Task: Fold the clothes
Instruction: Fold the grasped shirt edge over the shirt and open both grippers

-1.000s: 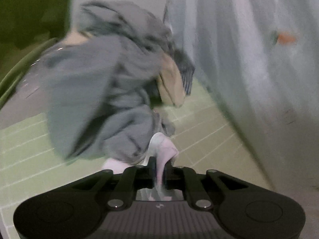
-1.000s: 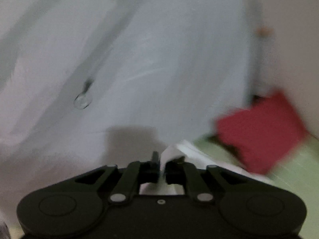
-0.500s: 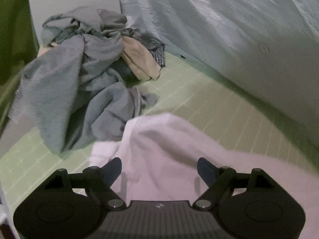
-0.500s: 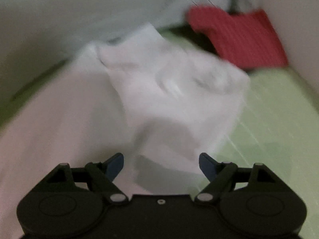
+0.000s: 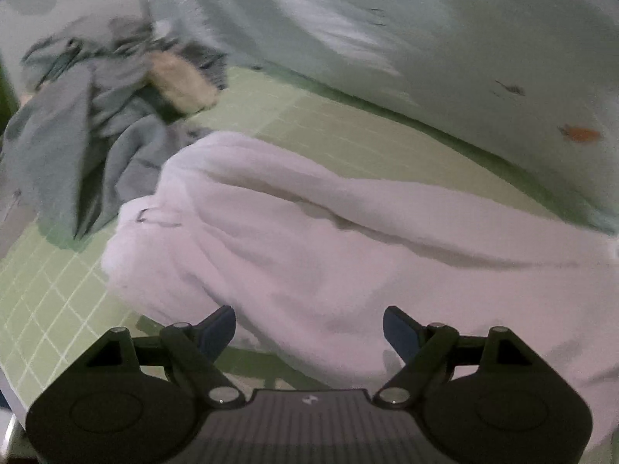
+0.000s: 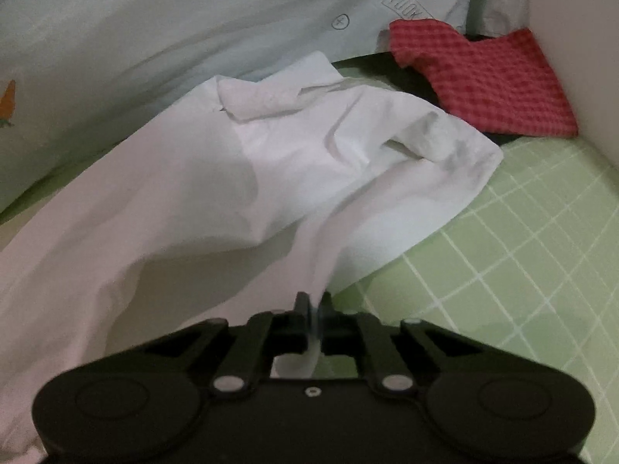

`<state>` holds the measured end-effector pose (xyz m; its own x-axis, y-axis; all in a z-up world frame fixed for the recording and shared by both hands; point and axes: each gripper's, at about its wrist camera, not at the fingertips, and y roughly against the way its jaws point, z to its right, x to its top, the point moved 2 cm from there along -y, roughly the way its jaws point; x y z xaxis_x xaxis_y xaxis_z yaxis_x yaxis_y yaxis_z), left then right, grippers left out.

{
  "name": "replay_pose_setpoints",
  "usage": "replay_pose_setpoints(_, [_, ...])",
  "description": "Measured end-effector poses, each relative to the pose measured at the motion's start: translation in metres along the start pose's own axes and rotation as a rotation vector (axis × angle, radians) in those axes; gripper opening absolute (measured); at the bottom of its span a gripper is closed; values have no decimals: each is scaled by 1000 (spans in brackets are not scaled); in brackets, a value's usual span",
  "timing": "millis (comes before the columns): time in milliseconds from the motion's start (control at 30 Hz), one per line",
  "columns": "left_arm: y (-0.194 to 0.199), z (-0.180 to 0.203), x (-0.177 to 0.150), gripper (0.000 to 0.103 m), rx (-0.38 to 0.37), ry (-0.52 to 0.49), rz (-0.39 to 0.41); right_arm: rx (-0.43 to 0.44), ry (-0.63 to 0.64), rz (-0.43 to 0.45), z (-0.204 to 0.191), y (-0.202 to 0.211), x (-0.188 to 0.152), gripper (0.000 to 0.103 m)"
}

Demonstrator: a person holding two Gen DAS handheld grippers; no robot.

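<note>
Shirt (image 6: 309, 162) cloth is pinched between the fingers of the right gripper (image 6: 314, 309), which are pressed together on a thin fold near the hem; half a second ago those fingers were spread with nothing in them, so a fresh grip has just been taken. The left gripper (image 5: 309, 328) has its fingers spread wide, holding nothing, just as it did half a second ago, though a second ago it too was clamped on white cloth. The shirt lies rumpled across the green gridded mat (image 6: 522, 232), collar toward the pale bedding (image 6: 193, 19) behind it. A red checked cloth (image 6: 487, 77) sits beyond its far edge, and a grey heap (image 5: 85, 127) lies to the left, touching its end. My reading: the shirt has been dropped onto the mat and one corner retaken, likely to pull it flat before any fold.
</note>
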<state>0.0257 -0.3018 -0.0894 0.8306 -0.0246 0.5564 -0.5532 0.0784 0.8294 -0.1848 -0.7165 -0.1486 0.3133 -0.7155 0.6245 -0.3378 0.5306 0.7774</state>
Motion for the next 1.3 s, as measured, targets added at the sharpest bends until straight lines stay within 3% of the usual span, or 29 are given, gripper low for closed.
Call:
replay_pose_setpoints(133, [12, 16, -15, 84, -14, -92, 8, 26, 9, -19, 10, 23, -23, 4])
replay_pose_setpoints(267, [22, 28, -32, 84, -18, -143, -3, 61, 62, -47, 26, 61, -67, 4])
replay_pose_setpoints(367, [25, 37, -52, 85, -29, -149, -37, 103, 108, -79, 36, 88, -96, 4])
replay_pose_setpoints(500, [18, 51, -77, 85, -41, -151, -108, 157, 178, -80, 45, 106, -106, 11])
replay_pose_setpoints(667, [16, 80, -96, 85, -42, -189, -144, 141, 235, 61, 60, 130, -86, 47])
replay_pose_setpoints(733, [15, 90, -98, 86, -43, -199, -149, 110, 265, 130, 65, 136, -75, 74])
replay_pose_setpoints(800, [12, 102, -100, 86, -41, -204, -152, 67, 297, 187, 71, 134, -62, 84])
replay_pose_setpoints(1033, [-10, 142, -100, 87, -32, -202, -196, -17, 497, 186, 74, 91, -21, 84])
replay_pose_setpoints(1167, [-22, 157, -97, 89, -7, -186, -215, -10, 645, 164, 72, 60, 12, 80])
replay_pose_setpoints(1200, [-25, 160, -96, 89, 2, -181, -218, -6, 682, 159, 72, 51, 21, 73])
replay_pose_setpoints(1267, [-31, 162, -93, 90, 19, -164, -231, 3, 754, 147, 71, 35, 40, 44])
replay_pose_setpoints(1300, [-33, 161, -92, 90, 25, -151, -238, 3, 760, 153, 74, 26, 55, 23])
